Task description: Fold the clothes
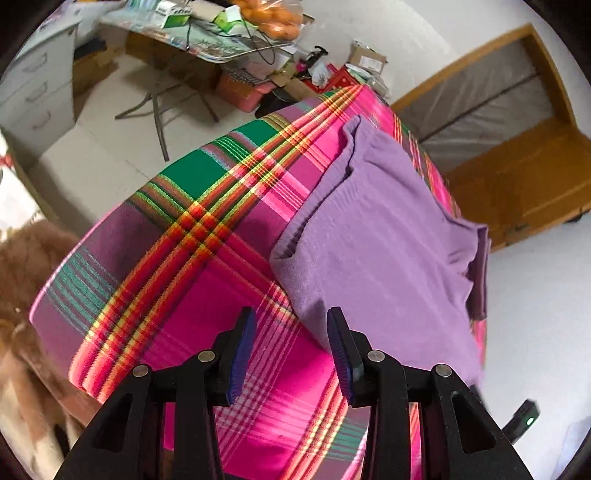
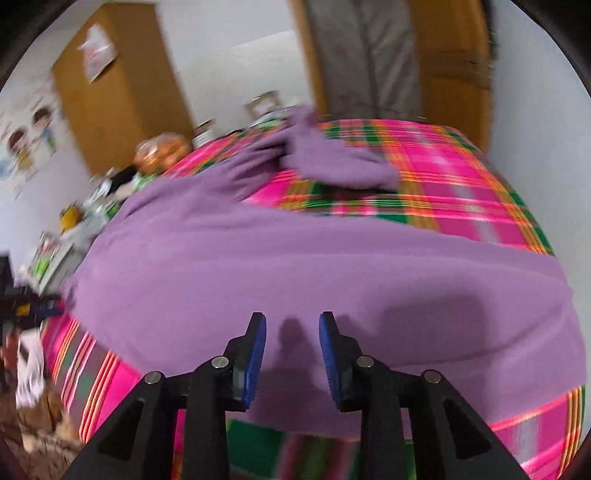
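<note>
While both tools hang above the bed, neither pinches anything — left gripper [image 1: 291,321] has its blue pads spread wide w/ only plaid showing between them, its right pad just at the near edge of the purple garment [image 1: 384,236]; right gripper [image 2: 292,326] is likewise spread, over the garment's [image 2: 280,266] broad middle, pad shadows falling on the cloth, contact can't be told. Garment lies spread on the pink/green plaid bedspread [image 1: 207,229], one sleeve [image 2: 332,162] flung out toward the far side. Room: cluttered folding table [image 1: 207,48] w/ a bag of oranges [image 1: 277,18], white drawers [image 1: 37,85], wooden bed frame [image 1: 524,177], pale floor. Right view is motion-blurred — wooden cabinet [image 2: 122,85] and cartoon wall stickers [image 2: 29,136] at left.
</note>
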### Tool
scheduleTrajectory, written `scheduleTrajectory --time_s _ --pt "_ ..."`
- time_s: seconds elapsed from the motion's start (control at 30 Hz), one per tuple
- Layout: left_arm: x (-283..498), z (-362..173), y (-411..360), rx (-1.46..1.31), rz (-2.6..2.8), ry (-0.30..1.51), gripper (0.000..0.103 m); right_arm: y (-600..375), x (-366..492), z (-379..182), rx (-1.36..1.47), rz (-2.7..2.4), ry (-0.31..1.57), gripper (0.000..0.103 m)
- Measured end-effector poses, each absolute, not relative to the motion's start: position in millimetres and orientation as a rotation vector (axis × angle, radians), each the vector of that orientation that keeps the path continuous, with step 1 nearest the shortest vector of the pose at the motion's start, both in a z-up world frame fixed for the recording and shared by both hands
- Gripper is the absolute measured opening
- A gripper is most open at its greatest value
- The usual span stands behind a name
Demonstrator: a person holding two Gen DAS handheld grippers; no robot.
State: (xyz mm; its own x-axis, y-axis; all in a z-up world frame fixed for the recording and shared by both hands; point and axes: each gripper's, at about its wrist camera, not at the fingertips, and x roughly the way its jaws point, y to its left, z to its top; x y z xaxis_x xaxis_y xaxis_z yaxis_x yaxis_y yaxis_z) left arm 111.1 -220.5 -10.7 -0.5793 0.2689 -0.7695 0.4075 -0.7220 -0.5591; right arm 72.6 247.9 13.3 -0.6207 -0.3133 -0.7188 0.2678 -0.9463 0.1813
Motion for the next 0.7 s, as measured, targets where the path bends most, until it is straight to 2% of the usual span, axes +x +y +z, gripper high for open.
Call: scheduleTrajectory --time_s 0.13,0.23,0.3,0.4,0.43,0.5,0.53,0.7 --pt "108.6 -13.8 -221.0 1.371 -2.454 1.229 0.045 215.5 86.2 7.7 1.157 -2.503 0.084 0.031" --pt "104.6 -12.7 -218.3 1.379 -2.45 1.256 0.048 201.4 93.6 8.4 1.143 -2.472 0.11 0.031" --pt "100.0 -12.5 -216.5 1.383 -2.45 1.258 0.048 194.8 97.2 9.2 1.123 -2.439 0.104 0.035" --pt "98.6 -16.8 -224.4 1.36 -2.405 1.392 0.046 178.9 104.3 9.6 1.091 -2.384 0.149 0.037" --pt "98.5 -18.6 -227.4 1.349 -2.378 1.451 0.043 173.6 106.3 9.4 1.085 -2.375 0.166 0.038" --pt "97.9 -21.8 -230.8 1.339 -2.358 1.497 0.02 163.3 110.5 8.4 1.077 -2.349 0.188 0.041" --pt "97.6 -23.3 -232.1 1.34 -2.348 1.498 0.016 158.4 112.6 7.7 1.075 -2.332 0.194 0.042" --pt "99.5 -17.7 -235.1 1.288 -2.37 1.537 0.009 138.0 118.6 5.3 1.064 -2.264 0.237 0.045"
